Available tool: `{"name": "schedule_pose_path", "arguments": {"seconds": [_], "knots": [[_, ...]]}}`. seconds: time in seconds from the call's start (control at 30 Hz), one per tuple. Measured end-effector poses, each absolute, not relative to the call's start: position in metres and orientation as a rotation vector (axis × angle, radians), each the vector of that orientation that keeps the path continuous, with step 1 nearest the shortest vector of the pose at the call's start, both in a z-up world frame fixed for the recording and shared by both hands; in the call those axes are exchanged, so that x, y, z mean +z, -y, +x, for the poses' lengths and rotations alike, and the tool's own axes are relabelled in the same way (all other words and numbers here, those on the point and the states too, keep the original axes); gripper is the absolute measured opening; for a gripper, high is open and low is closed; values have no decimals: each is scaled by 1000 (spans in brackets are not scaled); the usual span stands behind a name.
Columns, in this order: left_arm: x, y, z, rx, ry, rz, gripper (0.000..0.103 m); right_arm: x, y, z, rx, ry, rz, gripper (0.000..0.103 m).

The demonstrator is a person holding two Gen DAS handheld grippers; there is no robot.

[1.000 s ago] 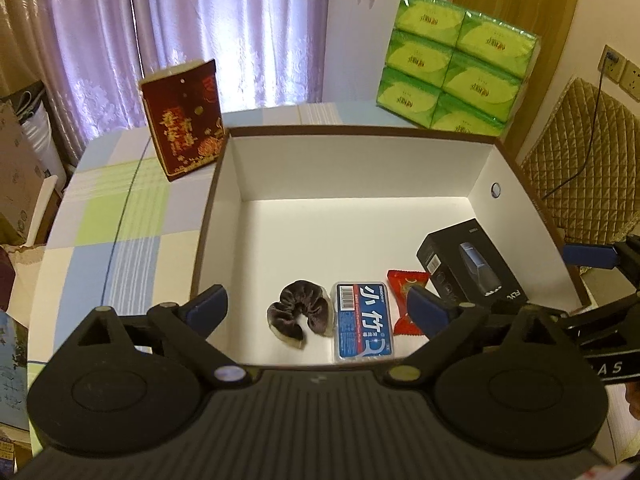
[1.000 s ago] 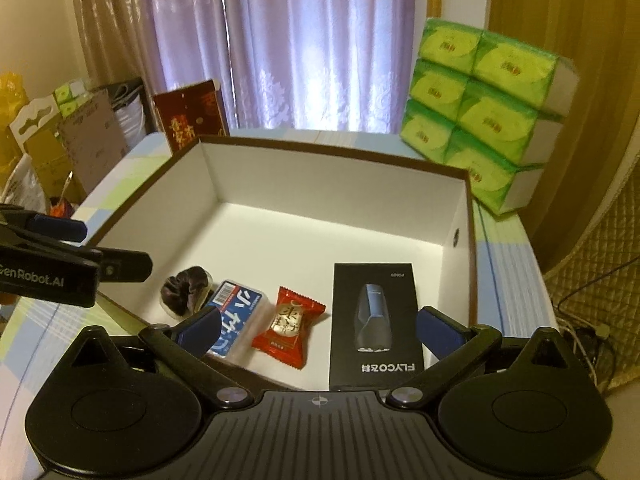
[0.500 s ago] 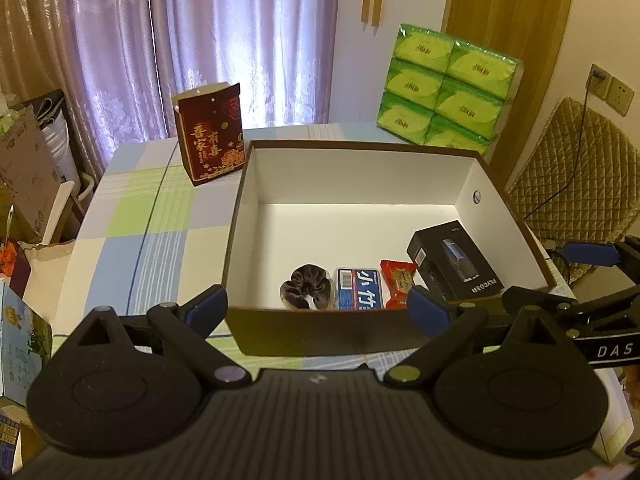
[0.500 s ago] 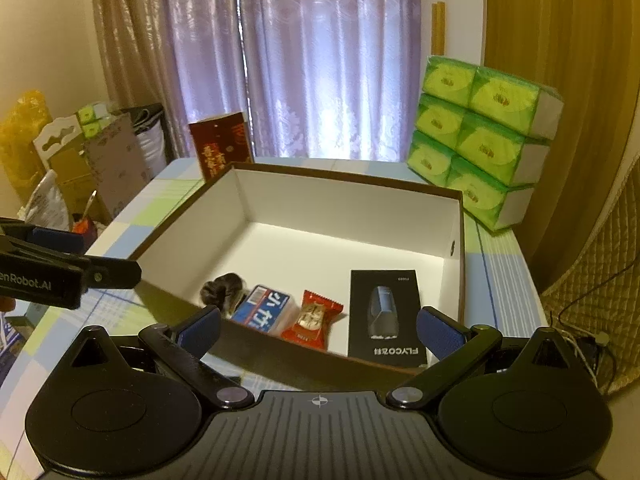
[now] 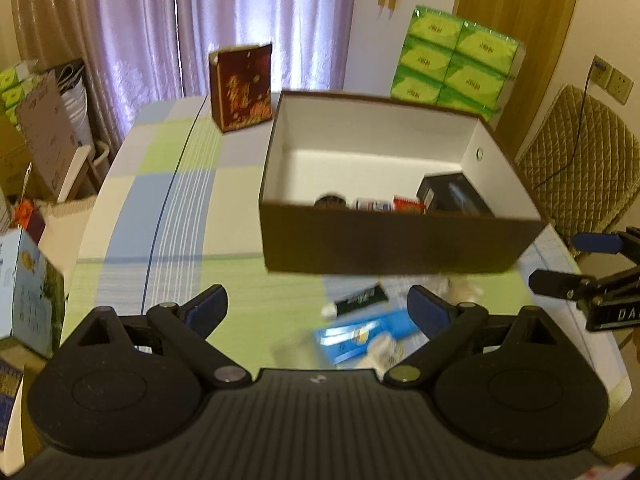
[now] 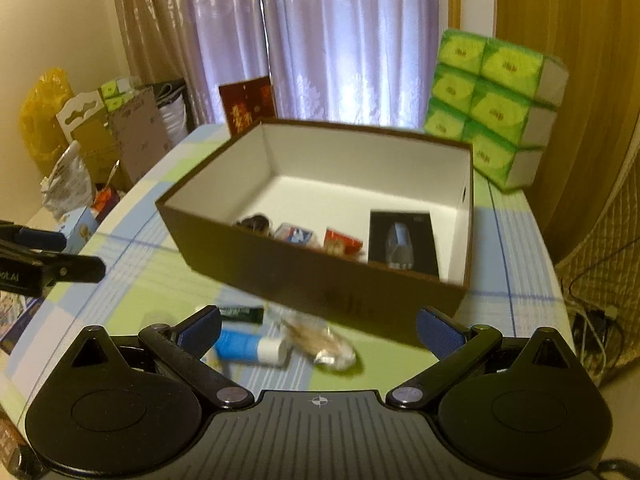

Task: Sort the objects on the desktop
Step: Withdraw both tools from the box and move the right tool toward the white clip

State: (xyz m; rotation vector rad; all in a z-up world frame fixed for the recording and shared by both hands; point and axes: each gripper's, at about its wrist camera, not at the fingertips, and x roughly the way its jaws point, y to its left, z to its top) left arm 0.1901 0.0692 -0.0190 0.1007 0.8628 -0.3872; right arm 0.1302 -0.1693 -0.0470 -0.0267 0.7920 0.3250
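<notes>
Between the spread fingers of the left gripper [image 5: 316, 310] lie a dark tube [image 5: 356, 299] and a blurred blue pack [image 5: 366, 334], perhaps a carton. Beyond them sits the box [image 5: 392, 246]. Right gripper [image 6: 320, 326], also spread and empty, frames a blue tube [image 6: 250, 347] and a wrapper [image 6: 320, 342].

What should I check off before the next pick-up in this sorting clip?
1. Left hand-held gripper open and holding nothing: ok.
2. Right hand-held gripper open and holding nothing: ok.
3. Things left to sort on the table: ok; a blue tube, a dark stick and a clear wrapped packet lie in front of the box.
4. Room in the box: ok; its rear floor is bare.
5. Sharp view of the targets: not ok; both views are blurred.
6. What the packet holds: cannot tell.
</notes>
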Motion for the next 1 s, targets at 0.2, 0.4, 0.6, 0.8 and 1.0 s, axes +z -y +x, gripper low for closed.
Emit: {"name": "schedule_pose_path", "arguments": {"seconds": [0.2,0.4,0.6,0.8,1.0], "knots": [[-37,-82,175,-370,-926,83,95,-61,169,119,336,-844,-7,101],[-58,-93,171,-339,-993,83,94,-79,148,111,410,-897,-56,101],[-78,-103,172,-313,-1038,79,94,-106,123,109,483,-946,-121,100],[-94,-113,174,-289,-1080,75,94,-135,100,107,577,-1005,-181,68],[-102,-121,178,-272,-1098,71,94,-154,79,107,678,-1018,-247,48]]}}
